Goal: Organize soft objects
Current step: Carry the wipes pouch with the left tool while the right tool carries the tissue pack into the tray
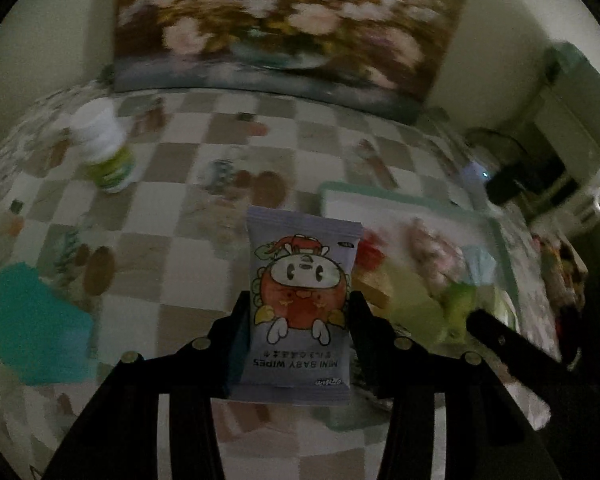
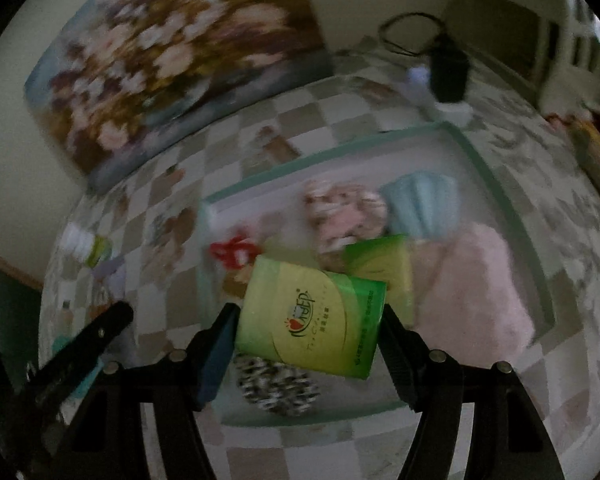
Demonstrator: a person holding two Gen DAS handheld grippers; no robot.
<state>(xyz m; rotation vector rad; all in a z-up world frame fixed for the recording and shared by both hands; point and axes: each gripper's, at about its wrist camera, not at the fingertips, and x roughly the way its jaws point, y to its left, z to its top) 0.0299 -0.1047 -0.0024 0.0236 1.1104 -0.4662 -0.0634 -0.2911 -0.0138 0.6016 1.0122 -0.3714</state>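
My left gripper [image 1: 298, 308] is shut on a lilac pack of mini baby wipes [image 1: 300, 300] with a cartoon print, held above the checkered tablecloth just left of the tray [image 1: 404, 200]. My right gripper [image 2: 308, 320] is shut on a green and yellow tissue pack [image 2: 312, 316], held over the green-rimmed tray [image 2: 496, 184]. In that tray lie a pink fluffy cloth [image 2: 472, 288], a pale blue folded cloth [image 2: 420, 204], a pink patterned bundle [image 2: 344, 212], another green tissue pack [image 2: 384, 260], a red item [image 2: 234, 252] and a black-and-white spotted cloth [image 2: 276, 388].
A white and green bottle [image 1: 104, 152] lies on the cloth at the left, and a teal object [image 1: 32, 320] sits near the front left. A flower painting [image 1: 292, 28] leans on the wall behind. A dark device on a white base [image 2: 448, 72] stands beyond the tray.
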